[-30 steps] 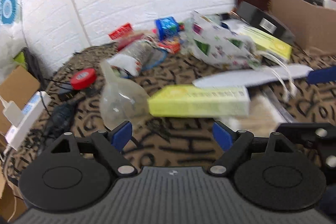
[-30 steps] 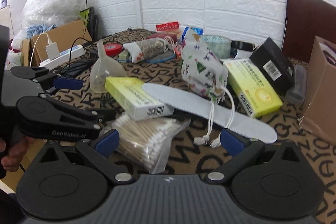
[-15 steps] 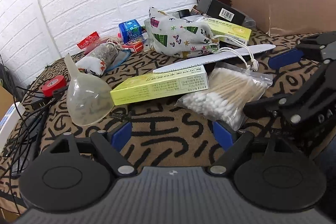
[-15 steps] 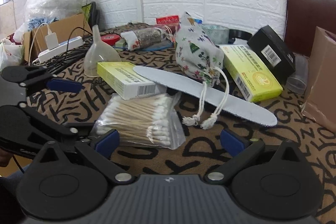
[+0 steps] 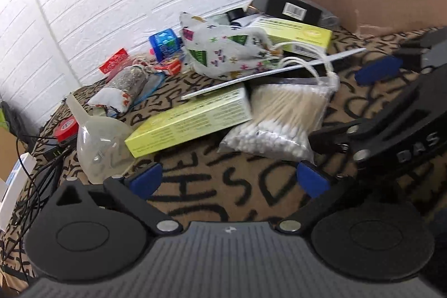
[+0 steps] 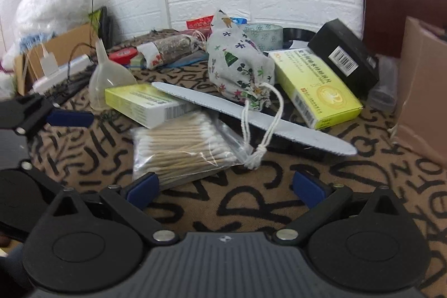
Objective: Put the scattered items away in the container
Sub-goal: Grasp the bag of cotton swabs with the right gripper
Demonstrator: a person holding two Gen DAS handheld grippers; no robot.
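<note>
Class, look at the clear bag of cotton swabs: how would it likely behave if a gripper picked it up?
The bag of cotton swabs is thin clear plastic, so it probably sags and feels slippery. Its wooden sticks lie loosely, so they would likely shift. It looks light for its bulk.

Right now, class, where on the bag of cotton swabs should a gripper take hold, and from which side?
Probably the near end of the bag of cotton swabs, from the front. That end lies free on the table just ahead of the open right gripper, while the far end is tucked under the yellow box and the grey insole.
</note>
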